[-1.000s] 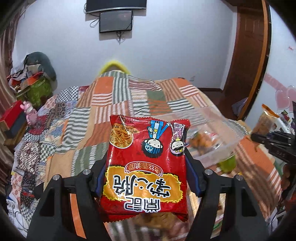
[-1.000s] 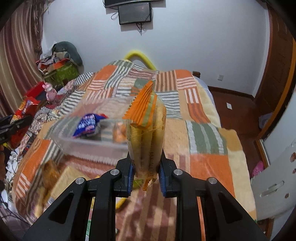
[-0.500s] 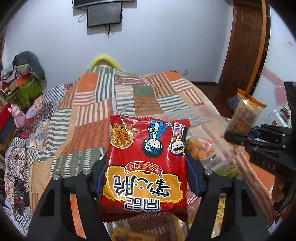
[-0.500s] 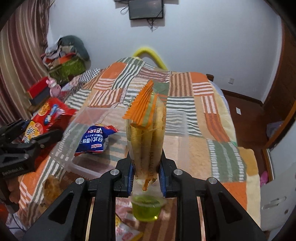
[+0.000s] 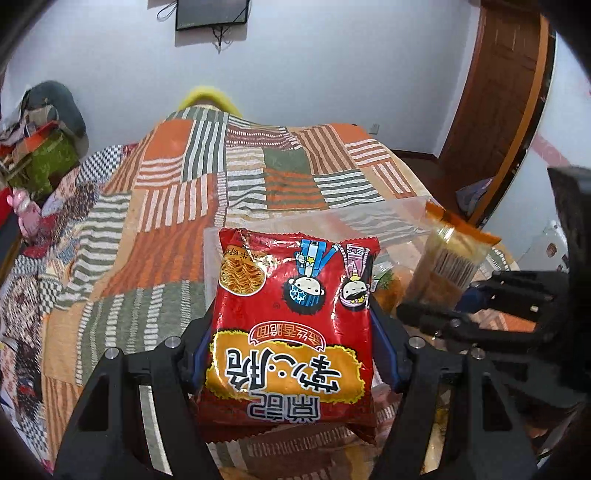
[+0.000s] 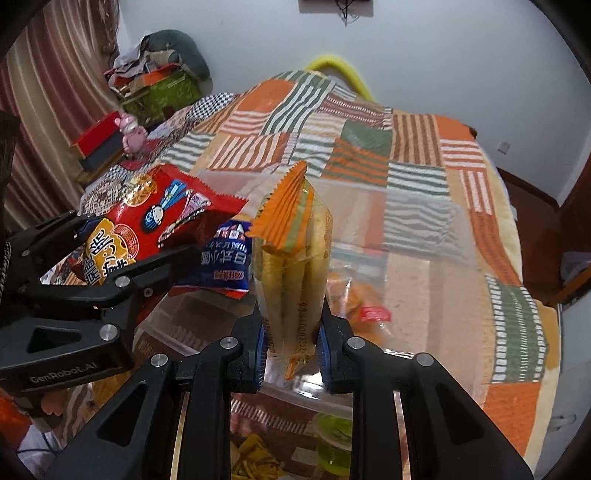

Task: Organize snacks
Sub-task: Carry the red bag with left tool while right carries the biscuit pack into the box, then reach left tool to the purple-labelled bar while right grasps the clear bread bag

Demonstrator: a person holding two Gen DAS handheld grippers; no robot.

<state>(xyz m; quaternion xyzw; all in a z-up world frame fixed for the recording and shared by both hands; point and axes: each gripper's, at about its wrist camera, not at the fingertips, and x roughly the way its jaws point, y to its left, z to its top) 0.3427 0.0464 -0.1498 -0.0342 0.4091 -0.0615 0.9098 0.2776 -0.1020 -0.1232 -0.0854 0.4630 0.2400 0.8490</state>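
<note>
The red noodle packet (image 5: 291, 325) sits flat between my left fingers, its long axis running straight out ahead of them, its print upside down to my left camera and its crimped far edge pointing away toward the bed. My left gripper (image 5: 291, 332) is closed against the packet's two side edges, spread about as wide as the packet itself, and the packet's near end reaches back past the blue pads (image 5: 384, 354) toward me. In my right gripper (image 6: 290, 339) I pinch a clear bag of yellow sticks (image 6: 291, 266) by its lower end; the bag stands upright, long axis vertical, with its orange crimped top (image 6: 280, 206) fanned out above the fingers, which are drawn narrow around it.

Just beyond and below both sets of fingers is a clear plastic tub (image 6: 424, 236). From my right camera the red packet pokes in from the left over the tub's near-left corner, and under its tip lies a blue snack bag (image 6: 225, 266). An orange-coloured snack pouch (image 6: 365, 302) lies in the tub just right of my right fingers. Below them, outside the tub's near wall, stands a small cup with green contents (image 6: 336, 446).

Everything rests on a bed with a striped patchwork blanket (image 5: 236, 173) of orange, green and brown squares. Ahead is a white wall with a dark screen (image 5: 212, 13) mounted high, a wooden door (image 5: 491, 85) to the right, and a heap of clothes and boxes (image 6: 159, 77) to the left by striped curtains (image 6: 48, 85).
</note>
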